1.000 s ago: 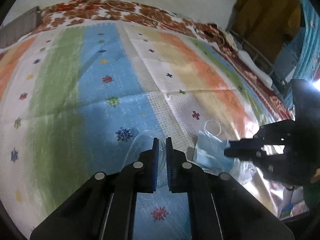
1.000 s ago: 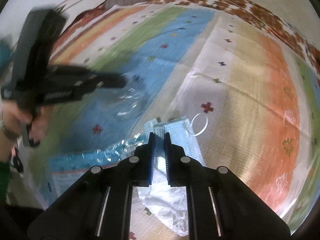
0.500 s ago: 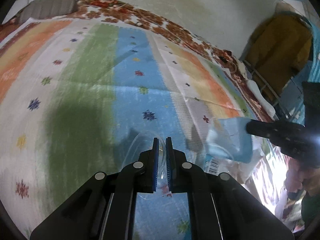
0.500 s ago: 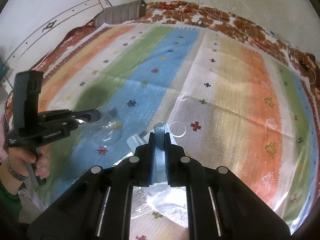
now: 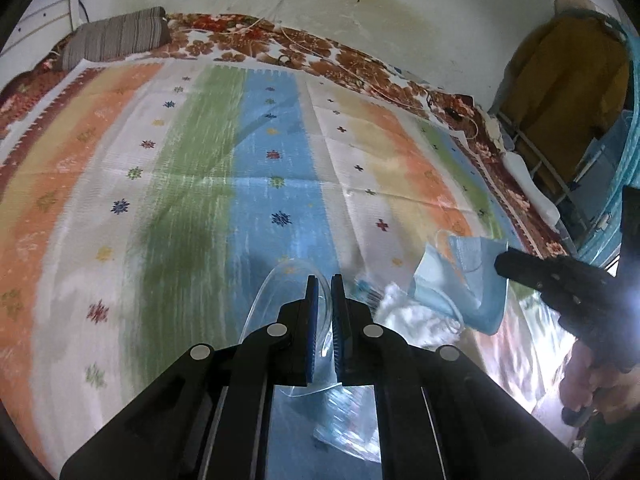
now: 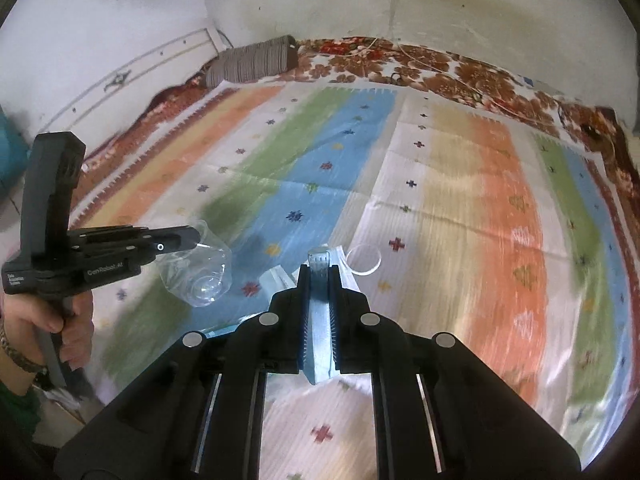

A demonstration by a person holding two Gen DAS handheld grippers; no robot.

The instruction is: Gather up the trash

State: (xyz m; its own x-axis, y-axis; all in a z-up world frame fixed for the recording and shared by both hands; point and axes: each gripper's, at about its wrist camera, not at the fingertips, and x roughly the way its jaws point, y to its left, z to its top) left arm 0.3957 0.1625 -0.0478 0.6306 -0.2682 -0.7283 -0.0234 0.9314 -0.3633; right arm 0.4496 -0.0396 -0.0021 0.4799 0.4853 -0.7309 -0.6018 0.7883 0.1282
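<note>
My left gripper (image 5: 325, 280) is shut on the rim of a clear plastic cup (image 5: 280, 296), held above the striped bedspread (image 5: 180, 200). The right wrist view shows that same left gripper (image 6: 192, 236) at the left with the plastic cup (image 6: 200, 276) hanging from its tips and a hand on its handle. My right gripper (image 6: 319, 268) is shut on a light blue face mask (image 6: 319, 328), one ear loop (image 6: 364, 260) sticking out ahead. In the left wrist view, the right gripper (image 5: 504, 264) carries the mask (image 5: 460, 280) in the air.
A crumpled white tissue (image 5: 404, 312) and a shiny plastic wrapper (image 5: 348, 412) lie on the bed's near side under the grippers. A striped bolster pillow (image 6: 252, 60) lies at the far corner by the wall. Yellow clothing (image 5: 560, 80) hangs beyond the bed's right side.
Both grippers have risen and pulled back from the bedspread. The cup and the mask came up with them, off the cloth. More of the far wall and pillow shows now.
</note>
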